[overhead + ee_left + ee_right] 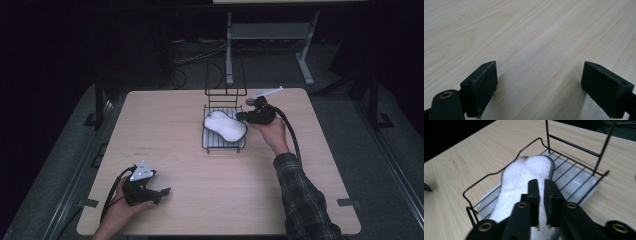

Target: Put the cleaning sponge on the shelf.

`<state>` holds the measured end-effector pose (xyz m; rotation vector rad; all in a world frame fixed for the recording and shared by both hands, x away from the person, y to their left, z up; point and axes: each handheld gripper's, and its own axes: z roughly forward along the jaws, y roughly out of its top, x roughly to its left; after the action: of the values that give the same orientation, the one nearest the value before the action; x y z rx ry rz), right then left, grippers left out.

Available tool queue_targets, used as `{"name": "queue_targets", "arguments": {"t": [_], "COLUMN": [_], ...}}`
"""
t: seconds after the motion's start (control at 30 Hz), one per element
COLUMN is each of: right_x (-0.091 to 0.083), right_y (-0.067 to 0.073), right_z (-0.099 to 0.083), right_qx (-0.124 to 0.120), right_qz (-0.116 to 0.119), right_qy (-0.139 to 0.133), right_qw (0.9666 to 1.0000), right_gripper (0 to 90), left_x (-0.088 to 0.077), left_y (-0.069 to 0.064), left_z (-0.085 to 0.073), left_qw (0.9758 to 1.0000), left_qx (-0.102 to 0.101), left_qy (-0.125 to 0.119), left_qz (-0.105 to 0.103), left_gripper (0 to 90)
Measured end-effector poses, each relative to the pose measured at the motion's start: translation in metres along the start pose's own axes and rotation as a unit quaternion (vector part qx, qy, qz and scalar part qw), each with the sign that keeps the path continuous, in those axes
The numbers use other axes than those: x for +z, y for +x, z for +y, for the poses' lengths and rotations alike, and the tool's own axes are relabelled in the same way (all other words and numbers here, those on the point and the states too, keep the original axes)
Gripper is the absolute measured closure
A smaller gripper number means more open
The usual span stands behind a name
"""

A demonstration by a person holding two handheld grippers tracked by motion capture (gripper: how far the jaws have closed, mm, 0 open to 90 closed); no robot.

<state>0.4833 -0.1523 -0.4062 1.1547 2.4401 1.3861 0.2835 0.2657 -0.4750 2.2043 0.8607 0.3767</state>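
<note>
A white, peanut-shaped sponge (225, 126) (524, 175) lies in a black wire rack (222, 148) (499, 172) with a pale tray under it, at the table's middle back. My right gripper (242, 116) (541, 182) reaches over the sponge's right end. Its jaws are nearly together, with white sponge pinched in the thin gap between them. Near the front left corner my left gripper (165, 191) (536, 87) rests low over bare wood, its jaws wide apart and nothing between them.
The rack's tall wire back (226, 80) rises at its far side. The light wooden table (165, 135) has bare wood to the left of and in front of the rack. Beyond the table stands a grey metal stand (270, 30) on a dark floor.
</note>
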Motion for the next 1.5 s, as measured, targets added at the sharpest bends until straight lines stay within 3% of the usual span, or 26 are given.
{"name": "queue_targets", "arguments": {"t": [0.27, 0.63, 1.33, 1.5], "right_x": [-0.008, 0.0, 0.007, 0.007], "right_y": [-0.01, -0.013, 0.024, 0.034], "right_z": [-0.013, -0.024, -0.022, -0.028], "right_qx": [0.004, -0.001, -0.062, -0.075], "right_qz": [-0.025, -0.032, 0.001, 0.019], "right_qy": [0.016, 0.034, 0.063, 0.064], "right_qw": [0.9996, 0.9989, 0.996, 0.995], "right_gripper": [89.5, 89.4, 89.4, 89.4], "left_x": [0.0, 0.0, 0.0, 0.0], "left_y": [0.0, 0.0, 0.0, 0.0], "left_z": [0.0, 0.0, 0.0, 0.0], "left_qw": [1.0, 1.0, 1.0, 1.0], "left_qx": [-0.002, -0.002, -0.002, -0.002], "left_qy": [-0.002, -0.002, -0.002, -0.002], "left_qz": [0.0, 0.0, 0.0, 0.0], "left_gripper": [12.9, 12.9, 12.9, 12.9]}}
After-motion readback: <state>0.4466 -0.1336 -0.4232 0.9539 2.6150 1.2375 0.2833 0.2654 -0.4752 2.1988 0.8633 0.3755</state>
